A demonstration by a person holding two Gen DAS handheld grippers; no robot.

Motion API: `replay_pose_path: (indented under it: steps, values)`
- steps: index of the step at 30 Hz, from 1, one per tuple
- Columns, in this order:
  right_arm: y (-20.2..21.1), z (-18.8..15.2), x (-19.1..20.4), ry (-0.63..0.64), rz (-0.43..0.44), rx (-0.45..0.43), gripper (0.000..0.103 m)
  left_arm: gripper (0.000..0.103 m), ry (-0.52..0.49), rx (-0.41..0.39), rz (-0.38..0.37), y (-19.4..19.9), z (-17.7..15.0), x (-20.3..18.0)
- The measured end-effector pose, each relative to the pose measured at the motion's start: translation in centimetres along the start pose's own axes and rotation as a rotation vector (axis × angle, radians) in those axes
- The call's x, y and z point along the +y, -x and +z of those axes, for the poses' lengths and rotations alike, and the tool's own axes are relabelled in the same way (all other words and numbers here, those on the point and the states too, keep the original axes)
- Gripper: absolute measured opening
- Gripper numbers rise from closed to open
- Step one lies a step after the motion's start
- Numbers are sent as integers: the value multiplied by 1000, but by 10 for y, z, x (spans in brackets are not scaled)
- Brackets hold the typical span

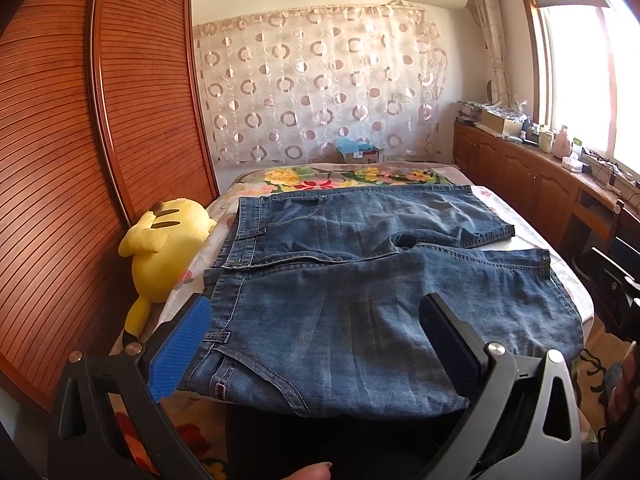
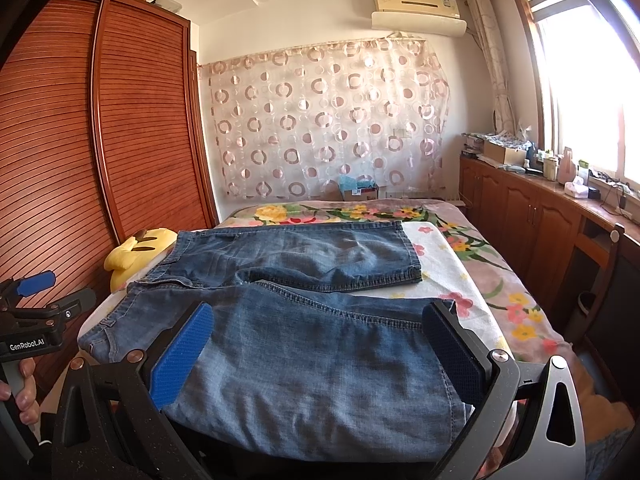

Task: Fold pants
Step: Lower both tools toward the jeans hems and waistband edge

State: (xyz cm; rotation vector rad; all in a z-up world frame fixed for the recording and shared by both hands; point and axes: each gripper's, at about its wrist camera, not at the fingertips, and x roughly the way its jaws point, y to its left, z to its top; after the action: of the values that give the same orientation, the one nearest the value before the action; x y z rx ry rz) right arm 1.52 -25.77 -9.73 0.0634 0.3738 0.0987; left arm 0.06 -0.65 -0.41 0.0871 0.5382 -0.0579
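Blue denim pants (image 1: 360,280) lie spread flat on the bed, waistband to the left, both short legs pointing right; they also show in the right wrist view (image 2: 304,320). My left gripper (image 1: 316,312) is open and empty, hovering over the near waist part of the pants. My right gripper (image 2: 320,320) is open and empty over the near leg, its right finger near the leg's hem (image 2: 444,304). The left gripper also shows at the left edge of the right wrist view (image 2: 52,290), held in a hand.
A yellow plush toy (image 1: 164,240) lies at the bed's left edge against a wooden wardrobe (image 1: 80,140). The bed has a floral cover (image 2: 500,280). A wooden cabinet (image 1: 540,176) with clutter runs along the right under the window. A box (image 1: 360,154) stands beyond the bed.
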Motion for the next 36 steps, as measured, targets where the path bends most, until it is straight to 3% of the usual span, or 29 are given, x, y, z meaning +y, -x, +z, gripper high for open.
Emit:
replay_pose_path:
  steps: [6,21,36]
  values:
    - [-7,0,-8,0,12,21,103,103,-39,77,-54,-28,-7,3]
    - [-46,3,-25,55,9,102,103,103,-97,157,-37,-88,-13,25]
    - [-49,11,-71,73,-15,246,85,103,-74,187,-52,-121,-4,96]
